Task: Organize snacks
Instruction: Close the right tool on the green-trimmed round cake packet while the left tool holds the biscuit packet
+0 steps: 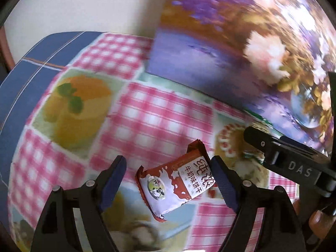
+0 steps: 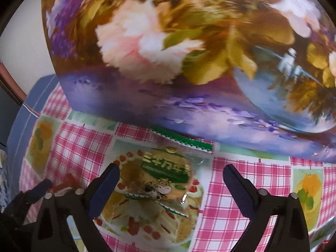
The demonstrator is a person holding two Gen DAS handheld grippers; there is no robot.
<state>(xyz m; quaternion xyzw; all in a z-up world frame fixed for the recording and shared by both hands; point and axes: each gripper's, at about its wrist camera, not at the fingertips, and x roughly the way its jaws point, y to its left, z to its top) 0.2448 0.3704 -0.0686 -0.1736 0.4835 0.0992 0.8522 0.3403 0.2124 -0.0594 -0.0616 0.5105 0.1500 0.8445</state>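
We have both grippers over the checked tablecloth [image 1: 147, 113], in front of the large flower-printed box [image 1: 241, 42].

**Risks**

- The red-and-white biscuit packet [image 1: 175, 178] lies at an angle across the gap of the left gripper [image 1: 169, 180]. If we close now, we judge that the right-hand pad may catch only the crimped end, and the slick wrapper could twist or slip out.
- The clear cookie packet with the green label [image 2: 166, 176] sits toward the left finger of the right gripper [image 2: 171, 181], not centred. An off-centre close could push it sideways rather than clamp it. Its contents look brittle, so firm pressure may crack them.
- The two grippers are near each other; in the left view, the right gripper [image 1: 279, 153] reaches in from the right edge. Moving both at once risks a collision.
- The cookie packet's far end lies just beside the box base, so a forward push could jam it against the box.

**Position relative to the fingers**

- Left gripper: fingers spread wide, holding nothing. The biscuit packet lies flat on the cloth between them, nearer the right finger; we cannot tell whether they touch.
- Right gripper: fingers spread wide, holding nothing. The cookie packet lies flat on the cloth, between and ahead of the fingertips.
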